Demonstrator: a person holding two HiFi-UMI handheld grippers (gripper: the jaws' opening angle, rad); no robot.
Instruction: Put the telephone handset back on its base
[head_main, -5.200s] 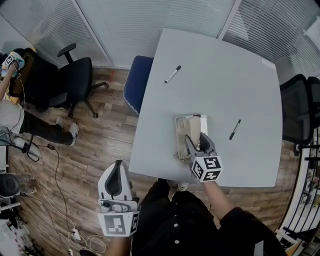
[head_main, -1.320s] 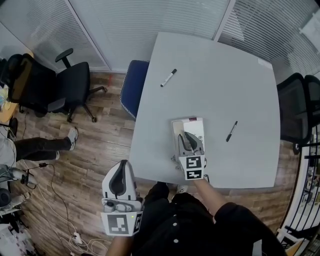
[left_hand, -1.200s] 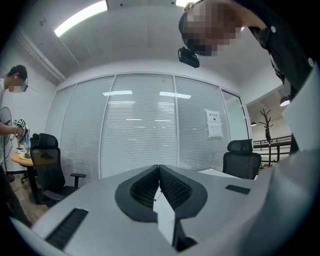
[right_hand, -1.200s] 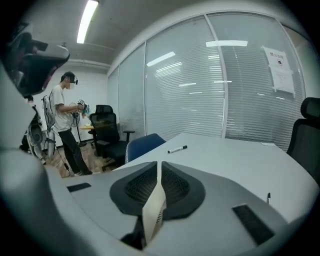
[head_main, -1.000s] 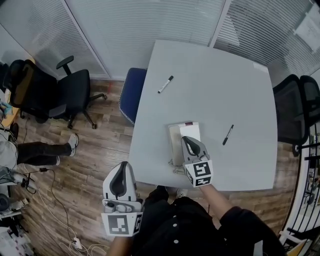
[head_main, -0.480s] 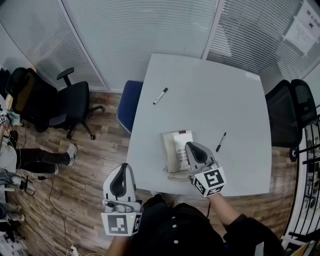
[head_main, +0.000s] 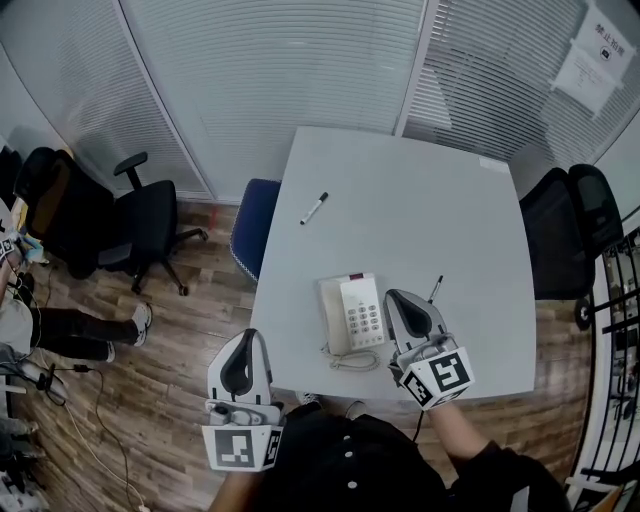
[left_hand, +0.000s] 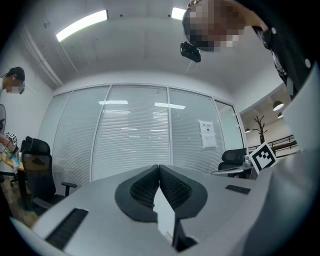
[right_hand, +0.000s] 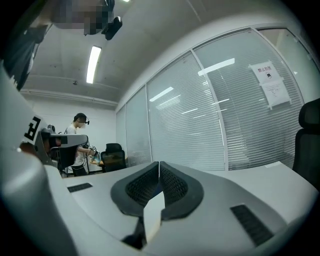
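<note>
At the bottom left of the head view, the left gripper (head_main: 242, 338) hangs over the wooden floor (head_main: 170, 340), off the table's near left corner. Its own view shows the jaws clenched tip to tip with nothing between them. At the lower right, the right gripper (head_main: 398, 299) sits over the near edge of the white table (head_main: 400, 190), just to the right of the telephone (head_main: 352, 314). Its jaws are likewise pressed together and empty. The telephone lies near the table's front edge, a little left of centre. The handset (head_main: 333, 316) lies lengthwise in the left side of the base (head_main: 367, 318), beside the keypad. A coiled cord (head_main: 352, 361) loops on the tabletop just in front of the telephone. A dark pen (head_main: 436, 289) lies just beyond the right gripper, up and to the right of the telephone. Farther back, near the table's left edge, lies a marker (head_main: 314, 208) with a black cap. A blue chair (head_main: 251, 225) is tucked against the table's left side, and a black office chair (head_main: 152, 214) stands farther left on the floor. Another person's legs (head_main: 70, 330) show at the frame's left edge. A second black chair (head_main: 565, 235) stands at the table's right. Behind everything, glass walls with closed blinds (head_main: 270, 70) fill the top of the frame, with a sheet of paper (head_main: 590, 52) stuck on at the upper right.
</note>
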